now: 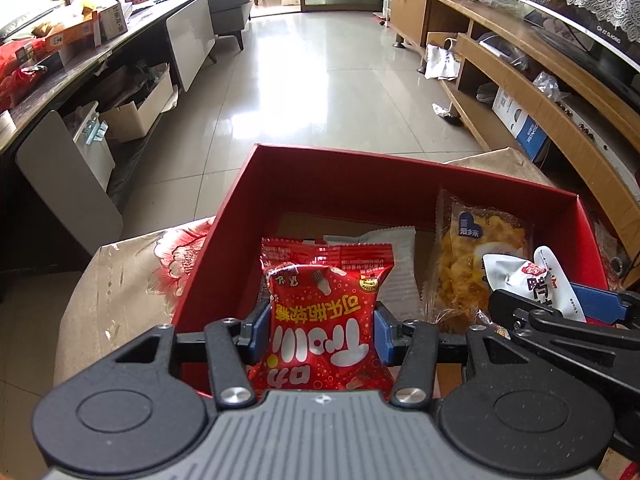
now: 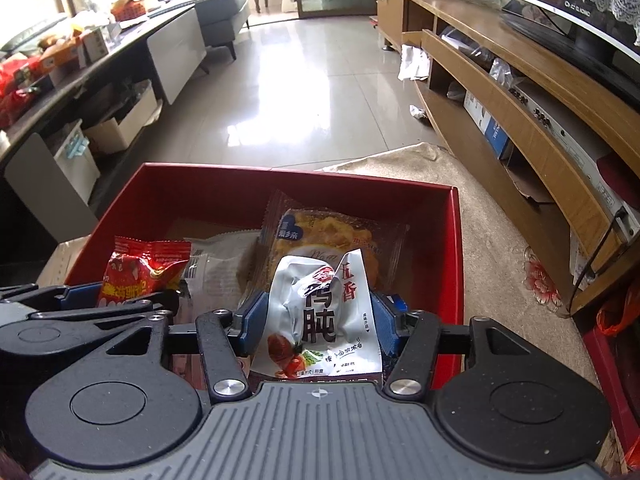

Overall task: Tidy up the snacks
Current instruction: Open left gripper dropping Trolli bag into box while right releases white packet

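Your left gripper (image 1: 323,330) has its jaws clamped on a red gummy candy packet (image 1: 322,320), the blue pads (image 1: 256,330) pressing both sides of it, and the packet hangs over the near edge of the red box (image 1: 320,176). Your right gripper (image 2: 316,326) is clamped the same way on a white-and-silver duck gizzard pouch (image 2: 324,316), also held over the near part of that box (image 2: 456,248), just beside the left one; each gripper shows at the edge of the other's camera. Inside the box, a clear-wrapped yellow pastry (image 2: 332,236) leans against the far wall towards the right, and a white wrapped snack (image 1: 394,276) lies next to it on the left, behind the candy packet. The box sits on a beige floral tablecloth (image 2: 500,248). Beyond the table you see a glossy tiled floor (image 1: 332,92), a long wooden TV cabinet (image 2: 520,92) along the right with a television (image 2: 568,12) on top, and a dark counter (image 1: 60,76) cluttered with boxes on the left.
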Available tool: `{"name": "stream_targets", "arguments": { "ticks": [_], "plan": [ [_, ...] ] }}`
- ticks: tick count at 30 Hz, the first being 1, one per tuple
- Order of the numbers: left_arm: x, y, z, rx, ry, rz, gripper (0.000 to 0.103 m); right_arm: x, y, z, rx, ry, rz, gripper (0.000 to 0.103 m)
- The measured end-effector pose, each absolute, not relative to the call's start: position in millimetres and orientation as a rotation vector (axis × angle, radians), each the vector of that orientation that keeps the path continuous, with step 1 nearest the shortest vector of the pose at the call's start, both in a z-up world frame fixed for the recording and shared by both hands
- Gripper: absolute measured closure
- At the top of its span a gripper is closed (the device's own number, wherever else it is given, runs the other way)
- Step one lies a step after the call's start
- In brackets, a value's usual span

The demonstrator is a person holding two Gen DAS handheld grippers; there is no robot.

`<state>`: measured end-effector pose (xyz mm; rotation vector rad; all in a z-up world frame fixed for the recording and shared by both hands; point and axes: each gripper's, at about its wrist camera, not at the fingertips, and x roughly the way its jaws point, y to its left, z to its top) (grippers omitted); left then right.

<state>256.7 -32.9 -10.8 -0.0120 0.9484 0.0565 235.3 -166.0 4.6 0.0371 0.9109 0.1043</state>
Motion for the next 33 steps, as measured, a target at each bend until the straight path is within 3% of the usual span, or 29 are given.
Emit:
{"name": "stream_targets", "arguments": {
  "ticks": [13, 33],
  "plan": [
    [250.2, -26.0, 2.7, -0.039, 0.915, 0.059, 0.047, 232.2, -172.9, 15.5, 0.05, 0.867, 0.092, 0.027],
    [183.5, -53.5, 27.4, -0.062, 0.894, -0.106, 0.044, 170.9, -220.1, 32.0, 0.09, 0.846, -0.011, 0.024]
  ]
}}
